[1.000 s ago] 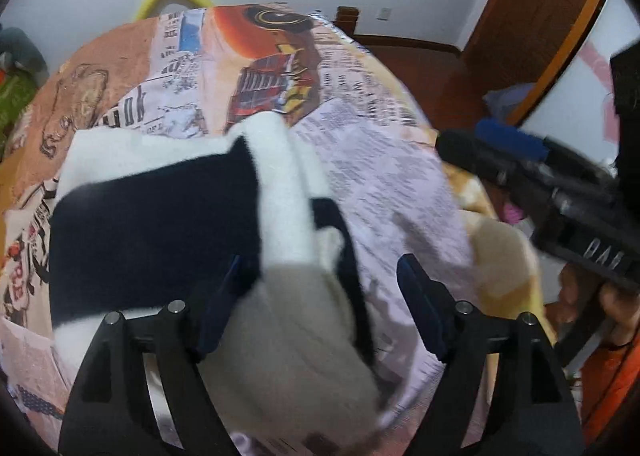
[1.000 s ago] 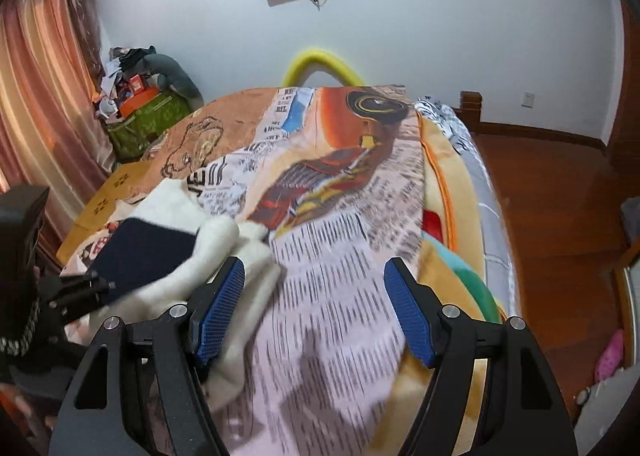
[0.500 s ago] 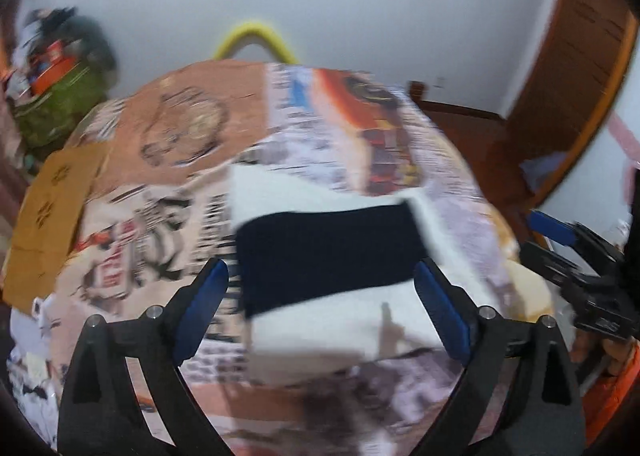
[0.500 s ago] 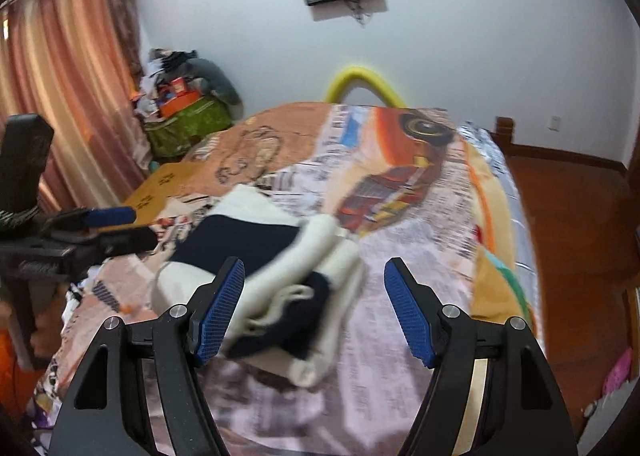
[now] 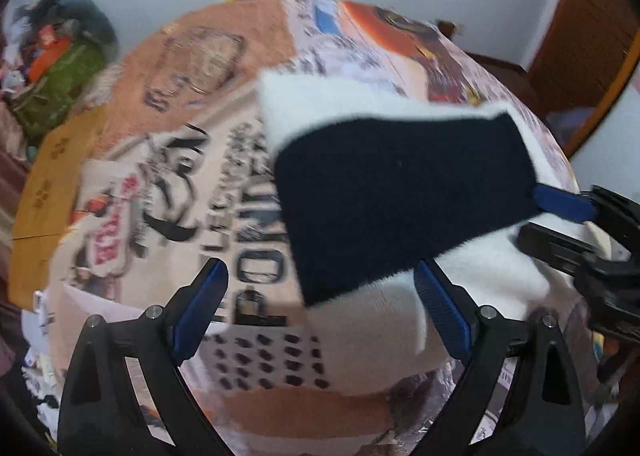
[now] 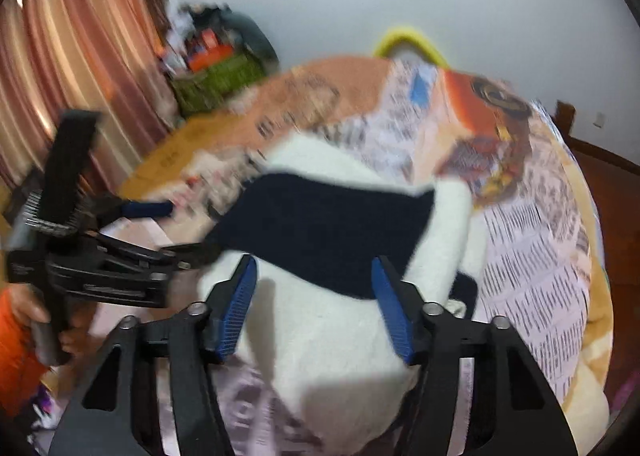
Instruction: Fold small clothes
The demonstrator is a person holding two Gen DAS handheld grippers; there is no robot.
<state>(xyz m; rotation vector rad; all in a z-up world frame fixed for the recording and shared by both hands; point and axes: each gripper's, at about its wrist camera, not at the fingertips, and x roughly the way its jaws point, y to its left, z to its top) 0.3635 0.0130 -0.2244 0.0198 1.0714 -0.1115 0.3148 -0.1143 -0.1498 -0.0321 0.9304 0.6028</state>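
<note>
Garment (image 6: pixel 320 336), white with navy band, lies on bed (image 5: pixel 168 176), long axis left-right; right gripper (image 6: pixel 314 308) fingers straddle it, closing, seemingly not yet pinching; left gripper (image 5: pixel 320 308) released, wide, beside its left edge

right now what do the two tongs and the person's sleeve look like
Both tongs are alike: the left tongs and the right tongs each have two black angular plastic arms with silver screws at the joints, ending in flat blue ribbed pads. Seen from the right wrist camera, the left tool has a black upright block and handle. The hand there wears an orange sleeve.
</note>
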